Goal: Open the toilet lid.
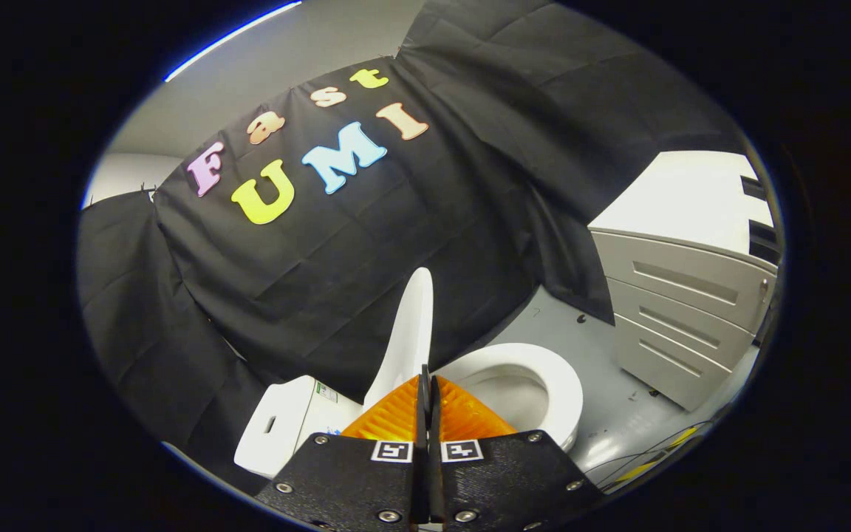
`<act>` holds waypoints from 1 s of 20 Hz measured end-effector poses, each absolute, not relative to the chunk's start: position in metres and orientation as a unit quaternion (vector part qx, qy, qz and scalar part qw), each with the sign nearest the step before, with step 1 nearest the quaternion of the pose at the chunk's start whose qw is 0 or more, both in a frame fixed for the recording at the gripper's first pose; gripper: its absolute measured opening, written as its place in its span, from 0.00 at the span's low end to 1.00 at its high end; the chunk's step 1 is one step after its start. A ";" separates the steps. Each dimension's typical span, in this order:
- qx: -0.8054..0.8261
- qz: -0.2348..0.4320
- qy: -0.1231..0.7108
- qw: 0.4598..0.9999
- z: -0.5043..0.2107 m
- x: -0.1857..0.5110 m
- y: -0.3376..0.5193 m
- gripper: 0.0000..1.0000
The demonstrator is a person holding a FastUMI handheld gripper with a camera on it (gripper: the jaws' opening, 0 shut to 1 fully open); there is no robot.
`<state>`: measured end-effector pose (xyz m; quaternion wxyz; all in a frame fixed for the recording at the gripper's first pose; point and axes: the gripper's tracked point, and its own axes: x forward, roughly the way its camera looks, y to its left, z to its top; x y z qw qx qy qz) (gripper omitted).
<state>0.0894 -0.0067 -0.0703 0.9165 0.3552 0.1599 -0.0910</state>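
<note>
White plastic toilet lid (407, 340) stands raised over the white oval seat (544, 369); gripper (428, 399), fingers pressed together and empty, seemingly needs only withdrawing

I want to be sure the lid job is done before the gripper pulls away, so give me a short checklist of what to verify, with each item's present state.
1. Toilet lid raised: ok, it stands up on edge, above the tank.
2. Seat down, bowl exposed: ok.
3. Lid resting stably against the tank: cannot tell, the contact is hidden behind the fingers.
4. Gripper released from the lid: ok, its fingers are pressed together with nothing between them.
5. Fingertips clear of the lid edge: cannot tell, the tips overlap the lid's lower edge in this view.
6. Retreat path: ok as far as visible; the drawer cabinet stands well off to the side on the floor.
</note>
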 end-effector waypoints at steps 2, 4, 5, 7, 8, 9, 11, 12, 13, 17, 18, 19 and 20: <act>0.353 -0.090 0.156 0.918 -0.066 0.091 -0.002 0.00; 0.344 -0.088 0.156 0.922 -0.063 0.093 0.002 0.00; 0.337 -0.088 0.157 0.924 -0.060 0.093 0.002 0.00; 0.321 -0.090 0.162 0.929 -0.057 0.094 0.005 0.00; 0.314 -0.090 0.163 0.931 -0.054 0.094 0.007 0.00; 0.305 -0.091 0.164 0.934 -0.051 0.095 0.008 0.00; 0.289 -0.091 0.167 0.938 -0.046 0.096 0.012 0.00; 0.283 -0.092 0.165 0.940 -0.044 0.097 0.015 0.00; 0.278 -0.091 0.166 0.942 -0.041 0.097 0.017 0.00; 0.258 -0.088 0.163 0.948 -0.033 0.098 0.023 0.00; 0.256 -0.089 0.163 0.949 -0.032 0.098 0.024 0.00; 0.255 -0.089 0.164 0.949 -0.031 0.098 0.026 0.00; 0.255 -0.088 0.163 0.949 -0.029 0.098 0.028 0.00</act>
